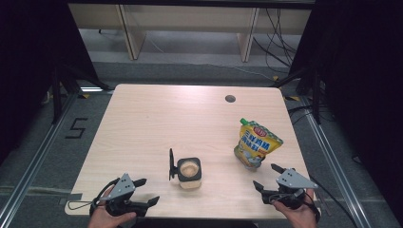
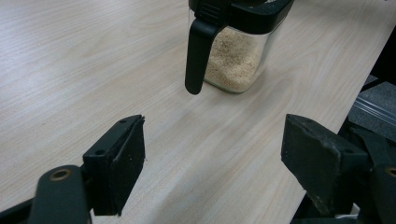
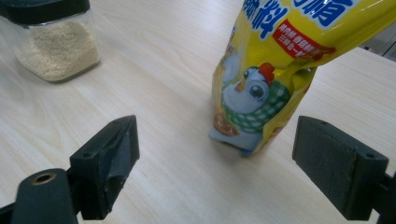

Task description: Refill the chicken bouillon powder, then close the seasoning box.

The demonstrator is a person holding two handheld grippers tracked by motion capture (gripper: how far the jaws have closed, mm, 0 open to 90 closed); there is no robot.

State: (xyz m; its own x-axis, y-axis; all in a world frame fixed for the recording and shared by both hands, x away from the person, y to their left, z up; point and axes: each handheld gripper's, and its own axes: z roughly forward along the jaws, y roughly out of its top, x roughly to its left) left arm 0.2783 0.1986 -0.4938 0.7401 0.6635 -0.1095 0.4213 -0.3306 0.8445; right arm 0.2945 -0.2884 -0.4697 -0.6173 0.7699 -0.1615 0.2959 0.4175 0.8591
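The left tongs [image 1: 142, 191] hovered low over the near edge of the pale wooden tabletop [image 1: 157, 118], jaws wide apart and empty, pointed toward the square clear-glass jar with a black flip lid [image 1: 189, 173]. The right tongs [image 1: 267, 176] were likewise spread and empty, aimed at the yellow stand-up seasoning pouch with a green screw cap [image 1: 257, 143] just ahead of them.

This looked like the approach step, each tool lined up on its own target with nothing gripped yet. The next move would call for the right tongs to advance until the pouch's soft lower body sat between the pads, then close gently so it does not buckle or tip; the left would need to steady the jar.

The jar stood upright near the front centre, lid swung open to its left, roughly half full of pale tan granules [image 2: 231, 60]. The pouch stood upright, well apart from it, cap apparently still on; its contents were hidden.
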